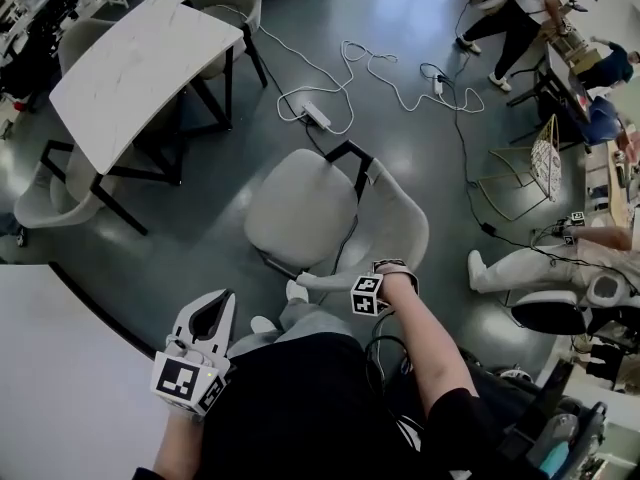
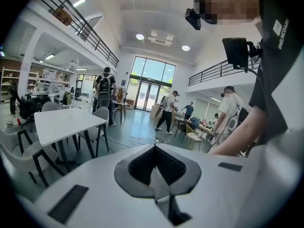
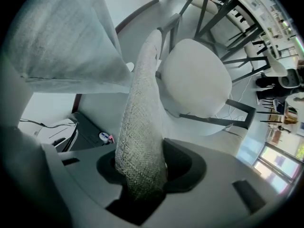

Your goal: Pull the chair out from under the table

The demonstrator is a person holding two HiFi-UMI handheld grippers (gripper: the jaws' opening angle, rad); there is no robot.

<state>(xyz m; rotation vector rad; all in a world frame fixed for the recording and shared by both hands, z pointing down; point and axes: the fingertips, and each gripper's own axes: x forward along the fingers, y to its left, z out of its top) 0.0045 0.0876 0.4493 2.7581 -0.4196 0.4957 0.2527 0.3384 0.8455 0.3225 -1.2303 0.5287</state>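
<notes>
The light grey chair (image 1: 300, 213) stands on the open floor in front of me, its seat toward the far tables and its curved backrest (image 1: 400, 230) toward me. A white table (image 1: 60, 368) lies at my lower left, apart from the chair. My right gripper (image 1: 318, 281) points steeply down and is shut on the woven top edge of the backrest (image 3: 142, 108), which fills the gap between its jaws (image 3: 142, 175). The round seat (image 3: 194, 75) shows beyond. My left gripper (image 1: 213, 308) is held near my waist, shut with nothing in it (image 2: 159, 175).
Another white table (image 1: 140, 58) with chairs round it stands at the far left. White cables and a power strip (image 1: 318, 116) lie on the floor beyond the chair. A seated person (image 1: 540, 268) and a wire chair (image 1: 530, 173) are at the right.
</notes>
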